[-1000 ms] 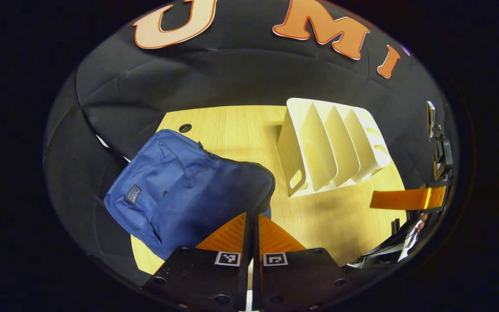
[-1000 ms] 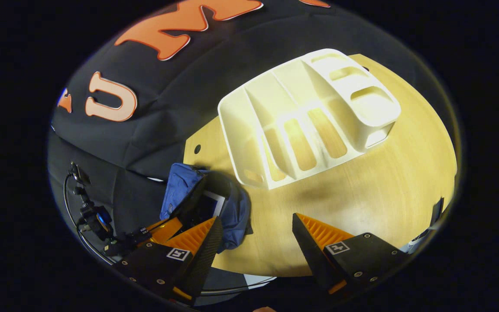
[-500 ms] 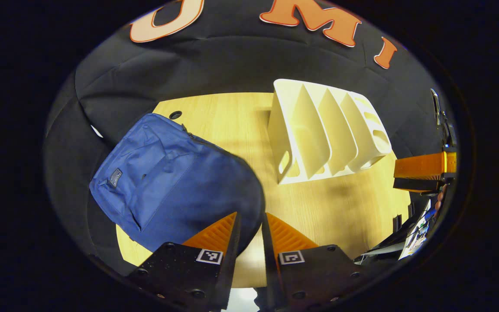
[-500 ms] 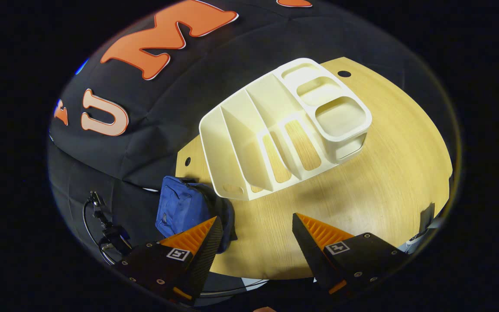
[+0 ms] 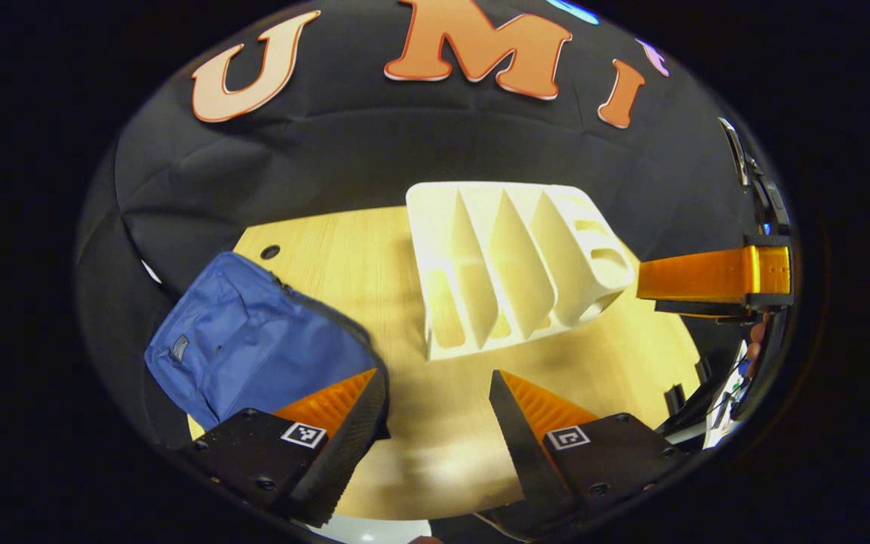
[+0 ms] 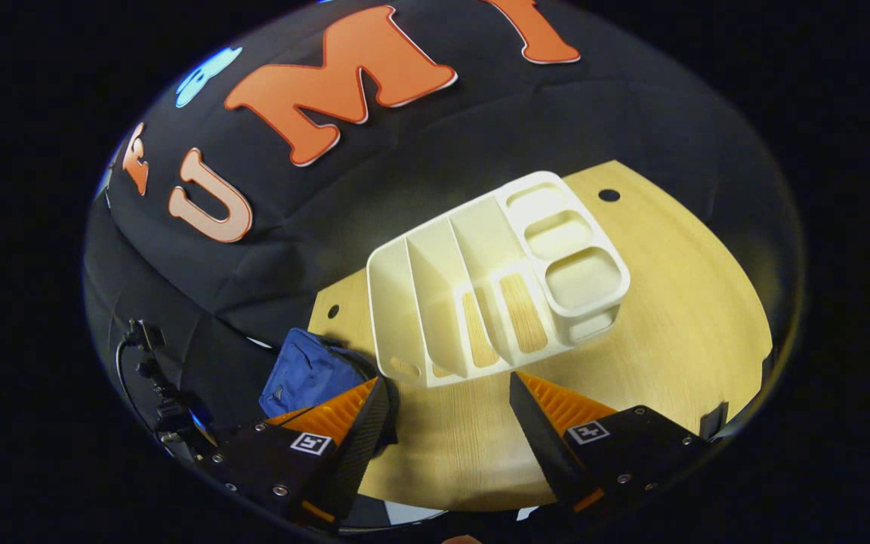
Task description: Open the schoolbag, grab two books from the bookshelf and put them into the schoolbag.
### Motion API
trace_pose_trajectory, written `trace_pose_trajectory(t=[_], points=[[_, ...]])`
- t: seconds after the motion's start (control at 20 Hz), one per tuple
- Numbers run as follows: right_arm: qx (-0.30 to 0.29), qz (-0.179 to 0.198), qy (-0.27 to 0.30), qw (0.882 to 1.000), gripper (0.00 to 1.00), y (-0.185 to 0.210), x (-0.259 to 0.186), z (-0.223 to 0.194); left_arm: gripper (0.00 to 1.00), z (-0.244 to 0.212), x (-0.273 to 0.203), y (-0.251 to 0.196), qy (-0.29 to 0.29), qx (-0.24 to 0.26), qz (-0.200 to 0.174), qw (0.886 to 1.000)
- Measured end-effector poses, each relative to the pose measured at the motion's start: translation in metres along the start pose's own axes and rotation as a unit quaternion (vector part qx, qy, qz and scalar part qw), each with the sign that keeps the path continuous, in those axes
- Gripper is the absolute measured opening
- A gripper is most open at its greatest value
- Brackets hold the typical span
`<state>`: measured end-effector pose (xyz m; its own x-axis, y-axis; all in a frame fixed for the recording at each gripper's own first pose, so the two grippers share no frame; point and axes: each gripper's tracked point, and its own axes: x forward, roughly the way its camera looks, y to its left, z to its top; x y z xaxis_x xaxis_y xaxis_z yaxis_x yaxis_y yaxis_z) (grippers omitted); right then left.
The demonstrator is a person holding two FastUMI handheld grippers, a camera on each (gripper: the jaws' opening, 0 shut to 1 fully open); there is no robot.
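Note:
A blue schoolbag (image 5: pixel 254 347) lies on the wooden table's left end, its dark zipper edge facing the middle. In the right gripper view the schoolbag (image 6: pixel 306 370) sits behind my left finger. The white bookshelf (image 5: pixel 510 264) stands mid-table, and its slots look empty. My left gripper (image 5: pixel 435 385) is open above the table, just right of the bag, with nothing between its fingers. My right gripper (image 6: pixel 446 385) is open too, hovering in front of the bookshelf (image 6: pixel 495 279). One orange finger of the right gripper (image 5: pixel 707 278) shows at the far right in the left gripper view.
The table (image 5: pixel 374 257) has a round cable hole (image 5: pixel 269 251) near the bag and another cable hole (image 6: pixel 609 195) past the rack. A clamp with cables (image 6: pixel 163 393) hangs off the table's left side. Bare wood lies in front of the rack.
My left gripper went from shut at the bag's rim to wide open and drew back. The bag's opening dropped shut. The right gripper stayed open and backed away from the rack.

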<state>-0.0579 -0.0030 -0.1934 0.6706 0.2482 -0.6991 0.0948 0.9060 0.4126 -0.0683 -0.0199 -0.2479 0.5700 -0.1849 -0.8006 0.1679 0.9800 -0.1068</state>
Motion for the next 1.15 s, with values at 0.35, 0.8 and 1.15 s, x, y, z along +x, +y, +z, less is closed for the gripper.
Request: trace_pose_trajectory(t=[0.35, 0.8, 1.15], points=[[-0.062, 0.002, -0.105, 0.993, 0.97, 0.005, -0.026, 0.044, 0.91, 0.078, -0.037, -0.015, -0.156, -0.012, 0.003, 0.988], [-0.143, -0.011, -0.271, 0.952, 0.97, 0.034, -0.081, 0.109, 0.93, 0.168, -0.111, -0.013, -0.357, -0.021, 0.014, 0.934], [-0.205, -0.019, -0.363, 0.909, 0.97, 0.05, -0.109, 0.12, 0.93, 0.181, -0.142, -0.017, -0.411, 0.005, 0.038, 0.911]])
